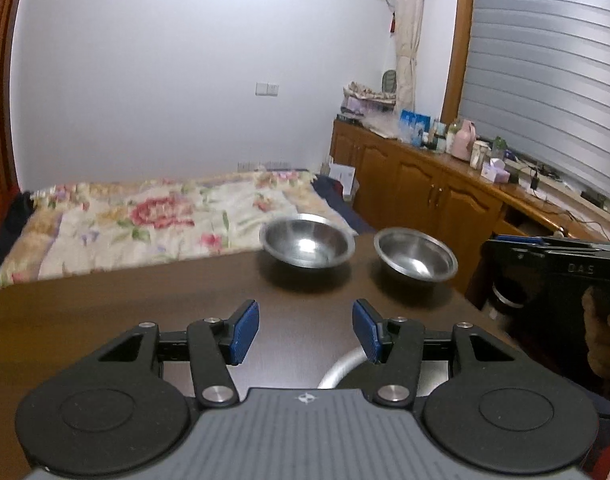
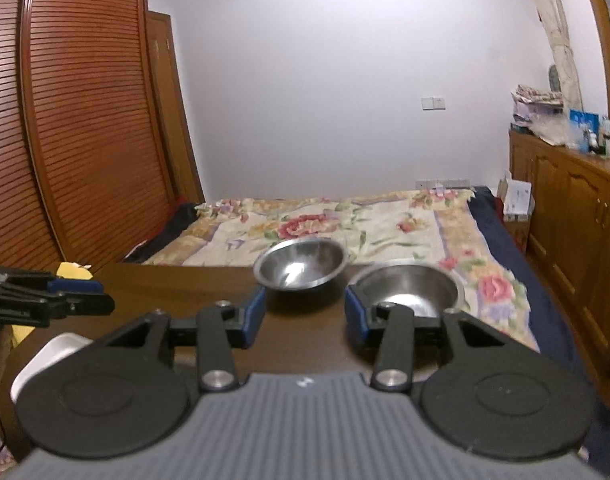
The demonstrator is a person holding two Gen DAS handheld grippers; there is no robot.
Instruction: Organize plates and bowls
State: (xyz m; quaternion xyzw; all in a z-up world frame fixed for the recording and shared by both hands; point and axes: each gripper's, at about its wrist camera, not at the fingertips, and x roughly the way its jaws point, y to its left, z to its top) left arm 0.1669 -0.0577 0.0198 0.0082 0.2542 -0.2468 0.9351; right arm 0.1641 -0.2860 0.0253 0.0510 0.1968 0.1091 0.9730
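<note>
Two steel bowls stand upright at the far edge of a dark brown table (image 1: 145, 312). The left bowl (image 1: 307, 245) (image 2: 300, 264) and the right bowl (image 1: 416, 256) (image 2: 409, 288) sit side by side, a little apart. My left gripper (image 1: 306, 330) is open above the table, well short of both bowls. A curved white plate rim (image 1: 341, 368) shows just below its right finger. My right gripper (image 2: 304, 314) is open too, its right finger close to the right bowl's near rim. A white dish (image 2: 51, 354) lies at the lower left of the right wrist view.
A bed with a floral cover (image 2: 345, 224) lies right behind the table. A wooden cabinet (image 1: 433, 184) with bottles and boxes runs along the right wall. A slatted wardrobe (image 2: 73, 120) stands on the left. A hand (image 1: 601, 336) holds the other gripper at the right.
</note>
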